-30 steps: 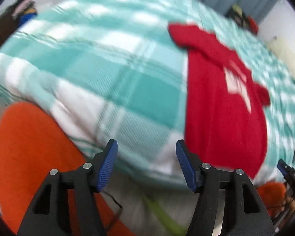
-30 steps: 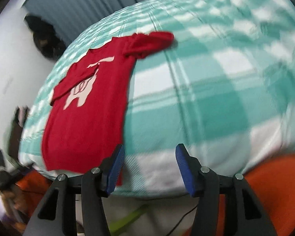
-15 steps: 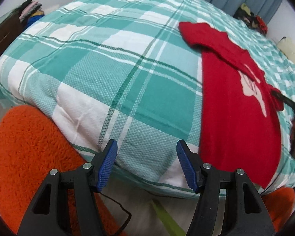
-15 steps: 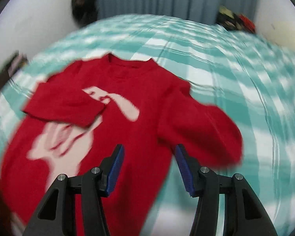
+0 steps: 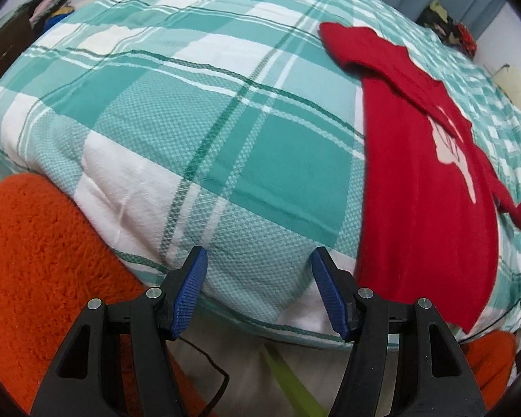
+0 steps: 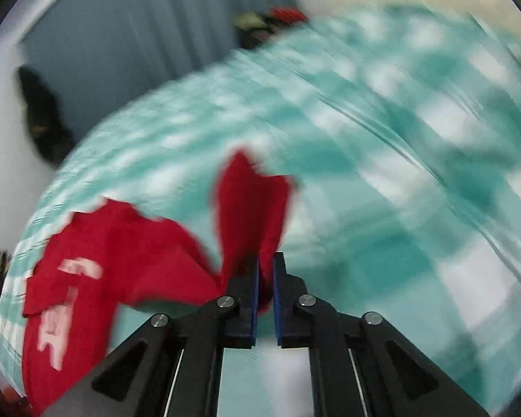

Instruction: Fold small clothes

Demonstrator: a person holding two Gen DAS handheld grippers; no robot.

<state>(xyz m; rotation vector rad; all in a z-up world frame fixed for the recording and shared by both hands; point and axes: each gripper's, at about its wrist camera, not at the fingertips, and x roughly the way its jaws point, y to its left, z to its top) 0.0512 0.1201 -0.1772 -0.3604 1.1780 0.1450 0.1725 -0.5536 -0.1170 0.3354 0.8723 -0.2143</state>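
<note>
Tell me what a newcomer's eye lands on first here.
The red sweater stands out first, spread on the teal plaid bedspread, right of the left wrist view. Next, the right gripper is clamped on one red sleeve, lifted off the bed. The left gripper hangs open over the bed's near edge, beside a fuzzy orange cushion.

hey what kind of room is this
Most likely a bedroom: a bed under a teal-and-white plaid blanket, grey-blue curtains behind it, and a fuzzy orange rug on the floor beside it.
</note>
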